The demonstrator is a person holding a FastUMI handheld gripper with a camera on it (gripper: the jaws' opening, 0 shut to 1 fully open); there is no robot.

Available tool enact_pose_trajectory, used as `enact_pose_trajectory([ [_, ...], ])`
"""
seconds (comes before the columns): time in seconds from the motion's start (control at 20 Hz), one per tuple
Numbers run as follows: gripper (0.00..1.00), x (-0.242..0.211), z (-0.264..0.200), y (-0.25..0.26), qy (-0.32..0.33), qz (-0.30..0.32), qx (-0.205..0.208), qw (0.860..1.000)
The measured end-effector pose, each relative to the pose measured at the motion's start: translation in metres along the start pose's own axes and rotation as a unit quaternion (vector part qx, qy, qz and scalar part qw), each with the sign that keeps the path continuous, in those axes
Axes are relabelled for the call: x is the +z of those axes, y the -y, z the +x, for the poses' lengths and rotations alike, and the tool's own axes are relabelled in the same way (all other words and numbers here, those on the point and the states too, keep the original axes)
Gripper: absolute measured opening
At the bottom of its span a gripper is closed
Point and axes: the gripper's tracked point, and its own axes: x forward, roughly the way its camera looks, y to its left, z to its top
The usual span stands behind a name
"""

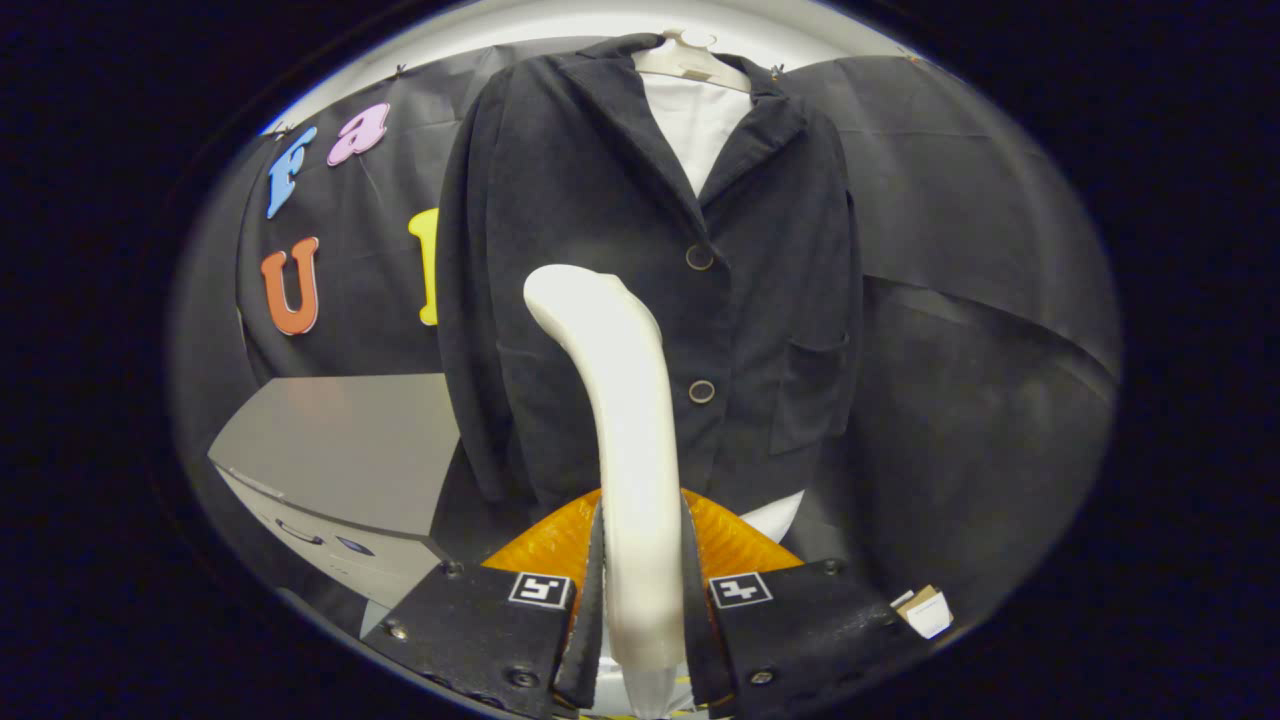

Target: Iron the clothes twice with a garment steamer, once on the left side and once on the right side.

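garment steamer (pixel 620 400) clamped by its white handle between both fingers of the gripper (pixel 640 600), head curving up just before dark jacket (pixel 600 200) on hanger (pixel 690 60)

I saw the white steamer (pixel 625 420) upright, clamped between both fingers; its head met the hanging dark jacket (pixel 600 200), 2 buttons fastened.

Grey cabinet (pixel 340 450) — beside the hanger (pixel 690 60).
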Motion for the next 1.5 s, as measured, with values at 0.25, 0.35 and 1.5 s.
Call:
enact_pose_trajectory([
  [0.25, 0.37, -0.014, -0.005, 0.002, -0.027, -0.002, -0.002, 1.000],
  [0.35, 0.37, -0.018, -0.006, 0.003, -0.036, -0.004, -0.004, 0.999],
  [1.5, 0.37, -0.097, 0.014, 0.010, -0.129, 0.000, 0.003, 0.992],
])
